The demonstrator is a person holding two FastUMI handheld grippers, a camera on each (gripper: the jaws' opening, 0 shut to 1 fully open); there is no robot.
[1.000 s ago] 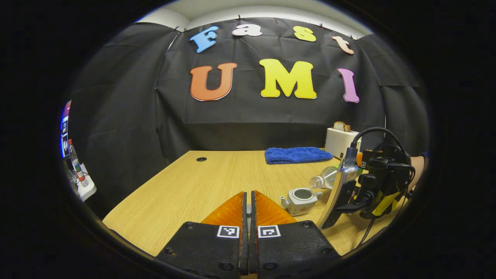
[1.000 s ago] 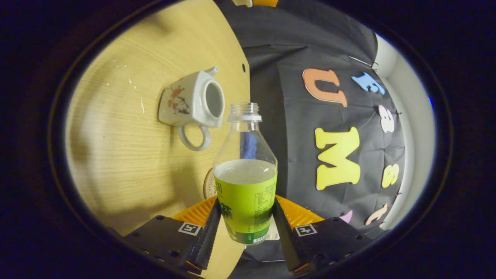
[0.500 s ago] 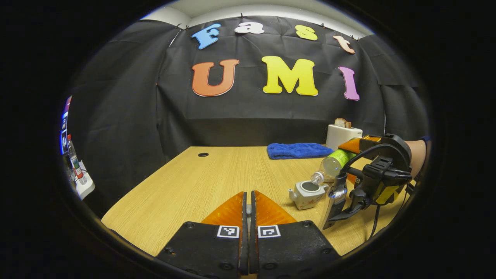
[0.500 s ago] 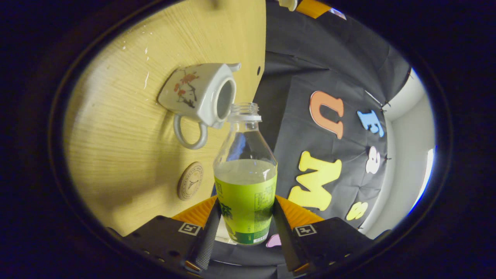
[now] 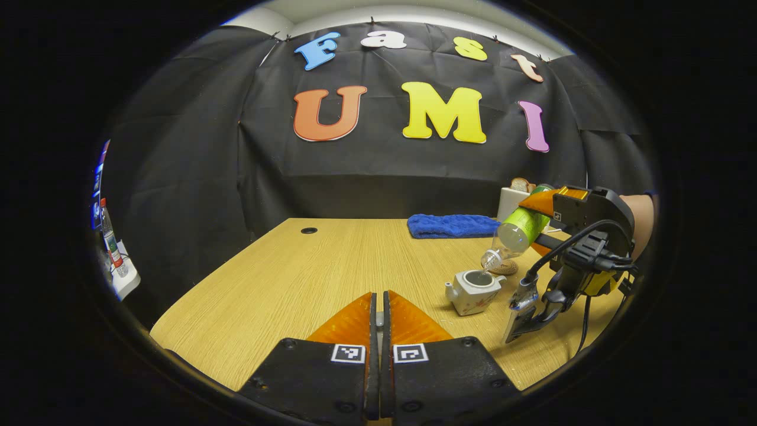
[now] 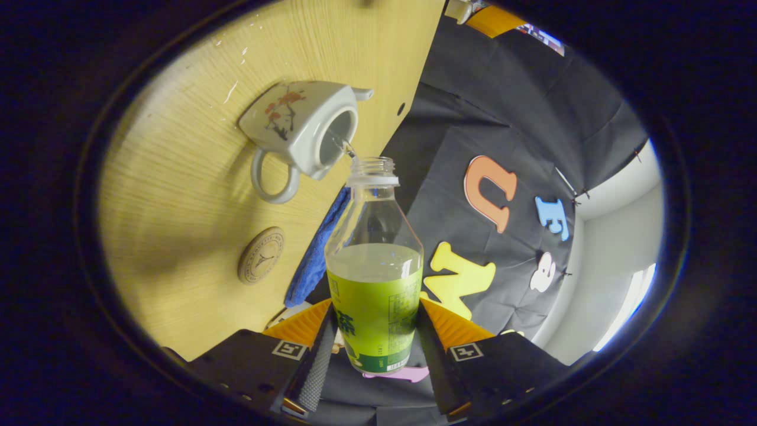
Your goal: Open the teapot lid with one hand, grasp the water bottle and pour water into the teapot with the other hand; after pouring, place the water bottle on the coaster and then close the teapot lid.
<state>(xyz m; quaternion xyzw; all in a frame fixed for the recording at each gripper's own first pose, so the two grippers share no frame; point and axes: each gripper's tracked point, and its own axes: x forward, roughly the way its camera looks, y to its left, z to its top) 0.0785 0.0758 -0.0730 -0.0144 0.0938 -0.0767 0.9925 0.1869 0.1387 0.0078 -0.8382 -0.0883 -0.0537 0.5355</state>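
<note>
Bottle point(image 6: 374, 278) now tipped over teapot point(image 6: 304, 127)

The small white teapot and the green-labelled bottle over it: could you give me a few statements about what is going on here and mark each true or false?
1. The small white ceramic teapot has its lid on. False: its top opening is uncovered.
2. The right gripper clamps the clear plastic water bottle with the green label between both fingers. True.
3. The bottle stands upright on the round wooden coaster. False: it is held tilted, neck down, over the teapot, and the coaster is bare.
4. A thin stream of water runs from the bottle's mouth into the teapot. True.
5. The left gripper hovers over the light wooden table, fingers together. True.
6. A red towel lies at the back of the table. False: the folded towel is blue.
</note>
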